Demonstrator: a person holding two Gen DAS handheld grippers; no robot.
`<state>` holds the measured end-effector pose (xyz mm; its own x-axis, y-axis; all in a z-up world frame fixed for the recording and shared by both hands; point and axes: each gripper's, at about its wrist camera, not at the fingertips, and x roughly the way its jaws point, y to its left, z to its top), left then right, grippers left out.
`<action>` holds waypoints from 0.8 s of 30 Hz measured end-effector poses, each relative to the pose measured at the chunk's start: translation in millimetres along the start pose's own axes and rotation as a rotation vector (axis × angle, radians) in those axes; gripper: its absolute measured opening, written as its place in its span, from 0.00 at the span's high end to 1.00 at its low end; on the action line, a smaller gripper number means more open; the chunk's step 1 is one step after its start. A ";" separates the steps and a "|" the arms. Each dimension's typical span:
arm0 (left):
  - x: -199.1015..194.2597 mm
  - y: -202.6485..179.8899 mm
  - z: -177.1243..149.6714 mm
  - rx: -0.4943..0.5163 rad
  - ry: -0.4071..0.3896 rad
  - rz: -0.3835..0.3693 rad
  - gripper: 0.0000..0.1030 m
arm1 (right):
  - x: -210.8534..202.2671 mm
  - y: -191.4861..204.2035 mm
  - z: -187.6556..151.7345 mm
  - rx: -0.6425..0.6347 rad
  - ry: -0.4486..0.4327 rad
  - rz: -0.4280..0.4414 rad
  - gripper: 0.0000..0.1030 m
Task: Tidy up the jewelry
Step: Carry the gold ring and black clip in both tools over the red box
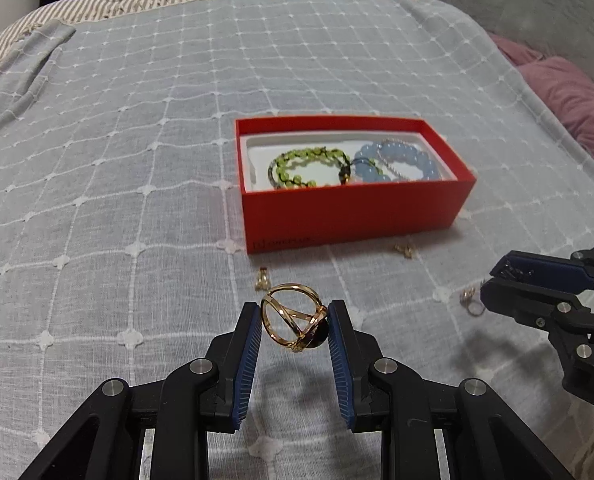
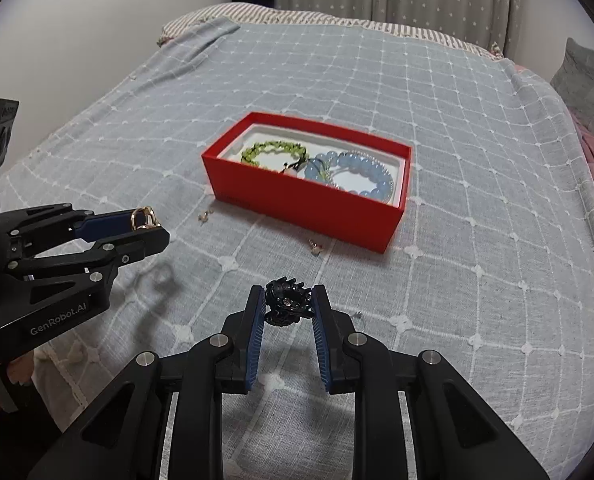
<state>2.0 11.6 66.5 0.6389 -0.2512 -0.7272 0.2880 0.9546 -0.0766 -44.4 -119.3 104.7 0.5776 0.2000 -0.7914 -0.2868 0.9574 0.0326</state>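
Left tool pinches a gold ring short of the red box.

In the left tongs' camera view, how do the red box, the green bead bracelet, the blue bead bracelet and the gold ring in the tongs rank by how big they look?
1. Red box, clearly largest.
2. Green bead bracelet and blue bead bracelet: about alike, and partly hidden by the box wall, so unranked.
3. Gold ring looks nearly bracelet-sized, but it is much nearer the camera.

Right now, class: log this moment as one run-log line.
left hand-held gripper: shut on gold ring | right hand-held gripper: shut on black ring | red box: bracelets inside | both rings off bedspread
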 end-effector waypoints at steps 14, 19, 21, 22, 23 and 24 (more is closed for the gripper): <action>12.3 2.3 37.4 -0.077 -0.085 -0.021 0.73 | 0.0 -25.3 31.6 0.092 -0.070 0.032 0.76; 22.2 1.7 49.6 -0.093 -0.108 -0.038 0.73 | 6.1 -33.2 41.3 0.104 -0.095 0.040 0.76; 28.0 1.3 53.1 -0.096 -0.110 -0.042 0.73 | 10.7 -36.5 44.5 0.109 -0.097 0.039 0.76; 31.4 1.1 54.6 -0.097 -0.109 -0.043 0.73 | 13.3 -37.7 45.9 0.111 -0.096 0.037 0.76; 34.0 0.6 55.8 -0.098 -0.109 -0.042 0.73 | 16.1 -39.2 47.1 0.114 -0.095 0.034 0.76; 36.8 0.3 57.2 -0.096 -0.109 -0.041 0.73 | 19.3 -41.0 48.4 0.118 -0.093 0.031 0.76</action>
<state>66.4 -6.6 78.8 0.7034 -0.3009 -0.6440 0.2488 0.9529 -0.1734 15.4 -144.7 117.6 0.6401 0.2429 -0.7289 -0.2170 0.9672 0.1317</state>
